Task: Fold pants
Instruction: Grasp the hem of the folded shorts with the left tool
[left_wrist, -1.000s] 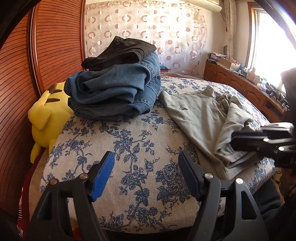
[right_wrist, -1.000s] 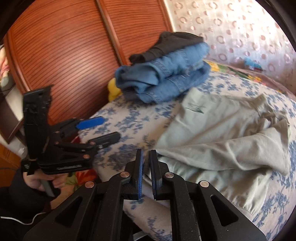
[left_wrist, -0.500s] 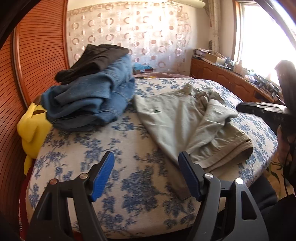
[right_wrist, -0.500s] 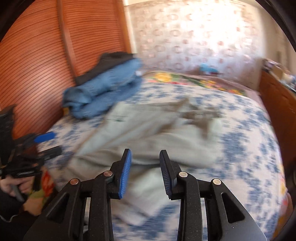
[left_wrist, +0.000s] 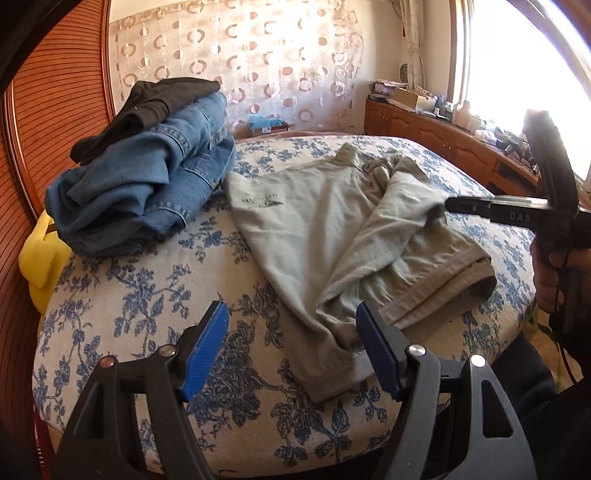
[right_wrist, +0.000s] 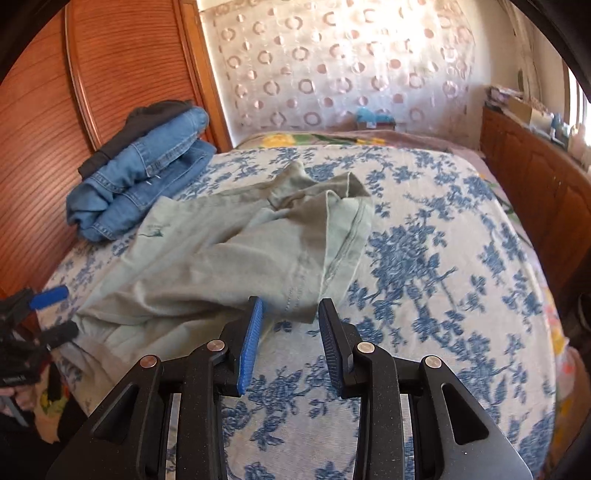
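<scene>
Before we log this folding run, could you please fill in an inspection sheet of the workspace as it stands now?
Surface: bed with blue floral cover, bare on the window side.
Job's things: grey-green pants lie rumpled and unfolded, one leg doubled over, ends near the bed's near edge.
Clutter: pile of blue jeans with a dark garment on top; yellow plush toy beside the bed.
Grippers: left gripper wide open over the pants' end, holding nothing; right gripper partly open at the pants' corner, holding nothing; its jaws have just been opening.
Cables: a dark cord hangs by the hand holding the right gripper.
Surroundings: wooden panel, patterned curtain, cluttered wooden cabinet under a bright window.
</scene>
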